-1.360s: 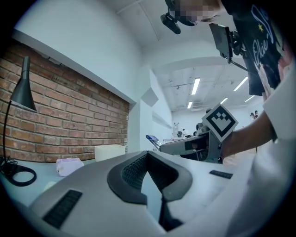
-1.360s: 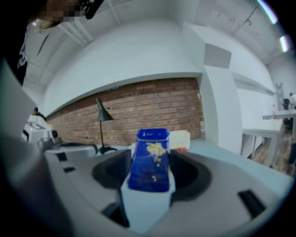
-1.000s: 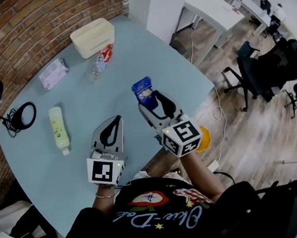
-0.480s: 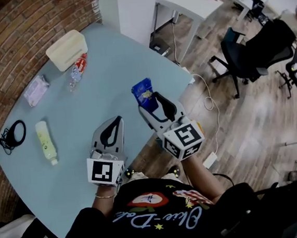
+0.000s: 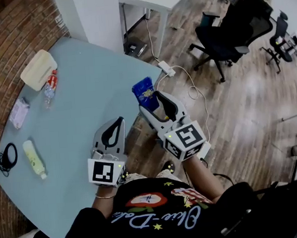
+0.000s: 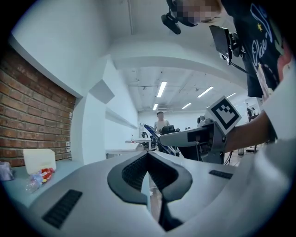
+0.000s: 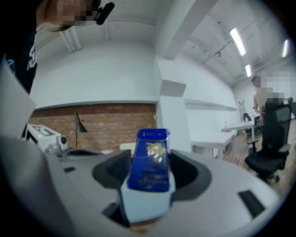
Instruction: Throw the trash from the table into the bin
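Over the edge of the table (image 5: 80,112) that faces the wooden floor (image 5: 242,112), your right gripper (image 5: 150,103) has its jaws clamped on the lower part of the blue packet (image 5: 144,91), which stands upright between them, lifted clear of the tabletop. Your left gripper (image 5: 113,133), nearer you at that same table edge, has its jaws brought together with nothing in them. The step in hand looks like the carry to the bin. No view shows the bin, so find it with your eyes before you swing away from the table, and do not commit to a direction on a guess. The packet looks light and crinkly, so it could slip or fold if you loosen the squeeze. Hold the pressure even and open only once the packet is over the bin's mouth. Just off the table a white cable (image 5: 187,83) lies across the floor, and an office chair (image 5: 229,32) stands farther from the table, so mind your feet. Carry the free left gripper close to your body so it does not knock the clear bottle (image 5: 50,90), the pale tube (image 5: 34,159) or the beige box (image 5: 38,70) at the table's far side.
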A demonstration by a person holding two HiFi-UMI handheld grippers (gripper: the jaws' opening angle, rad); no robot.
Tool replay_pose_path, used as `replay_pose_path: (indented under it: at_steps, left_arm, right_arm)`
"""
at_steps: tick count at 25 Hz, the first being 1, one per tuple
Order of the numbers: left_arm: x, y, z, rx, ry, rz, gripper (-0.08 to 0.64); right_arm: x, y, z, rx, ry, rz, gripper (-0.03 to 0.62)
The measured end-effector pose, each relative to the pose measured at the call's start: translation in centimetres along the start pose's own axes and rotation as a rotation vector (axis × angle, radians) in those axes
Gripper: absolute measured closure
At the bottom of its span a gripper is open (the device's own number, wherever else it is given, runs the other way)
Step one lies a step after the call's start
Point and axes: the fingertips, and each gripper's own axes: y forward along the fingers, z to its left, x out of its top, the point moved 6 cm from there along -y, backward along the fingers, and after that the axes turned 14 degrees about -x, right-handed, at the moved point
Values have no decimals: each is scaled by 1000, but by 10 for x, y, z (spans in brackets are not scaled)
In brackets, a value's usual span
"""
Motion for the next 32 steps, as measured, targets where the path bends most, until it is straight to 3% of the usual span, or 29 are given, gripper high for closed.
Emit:
replay_pose_path:
  at_steps: [17, 24, 32]
  left_arm:
    - [6, 144, -126, -243, 23, -10, 549]
    - [6, 191, -169, -317, 24, -15, 549]
    - [15, 221, -179, -405, 19, -29, 549]
  right_arm:
    - [0, -117, -163, -221, 17, -44, 322]
    - [2, -151, -200, -243, -46, -67, 322]
    - [12, -167, -217, -328, -64, -118, 322]
